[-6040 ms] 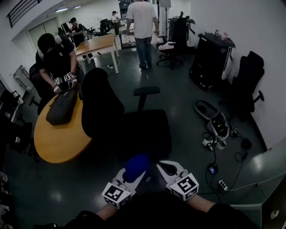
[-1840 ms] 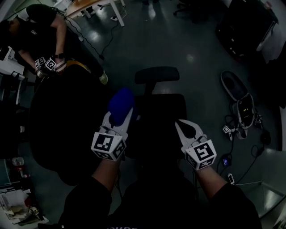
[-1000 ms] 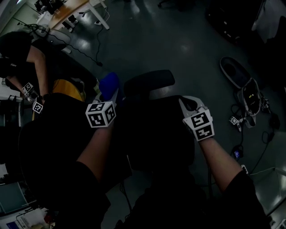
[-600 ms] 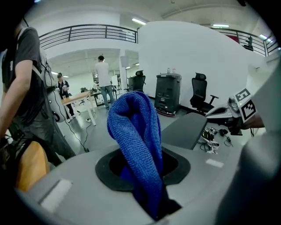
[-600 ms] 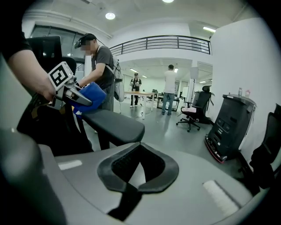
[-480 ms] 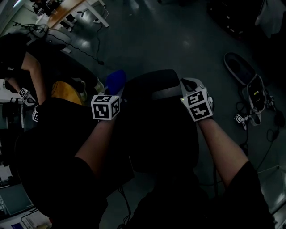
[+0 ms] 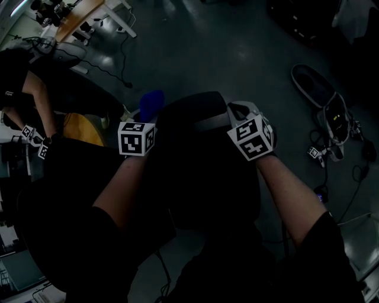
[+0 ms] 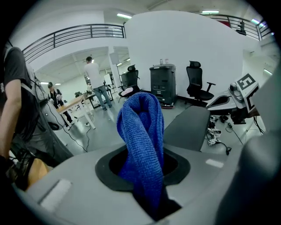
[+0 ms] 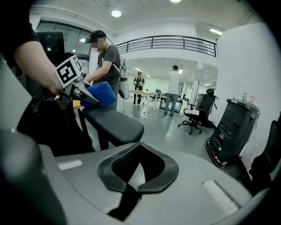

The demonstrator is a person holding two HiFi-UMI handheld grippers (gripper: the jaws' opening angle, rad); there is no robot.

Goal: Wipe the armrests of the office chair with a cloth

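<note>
Cloth (image 8: 142, 145), blue and knitted, is pinched upright between the closed jaws of the left gripper (image 8: 151, 184), right at one end of the armrest (image 7: 198, 112). At the armrest's other end, the right gripper (image 9: 131, 180) has its jaws together, empty.

Armrest (image 7: 198, 109) of office chair (image 7: 207, 183) at centre, rest of chair nearer. Cloth (image 7: 151, 102) in left gripper (image 7: 147, 117), at armrest's left end. Right gripper (image 7: 238, 111) just beside armrest's right end. Person (image 7: 23, 83) left of chair; table (image 7: 80, 15) far behind; cables (image 7: 331, 148) on floor (image 7: 195, 47) at right.
</note>
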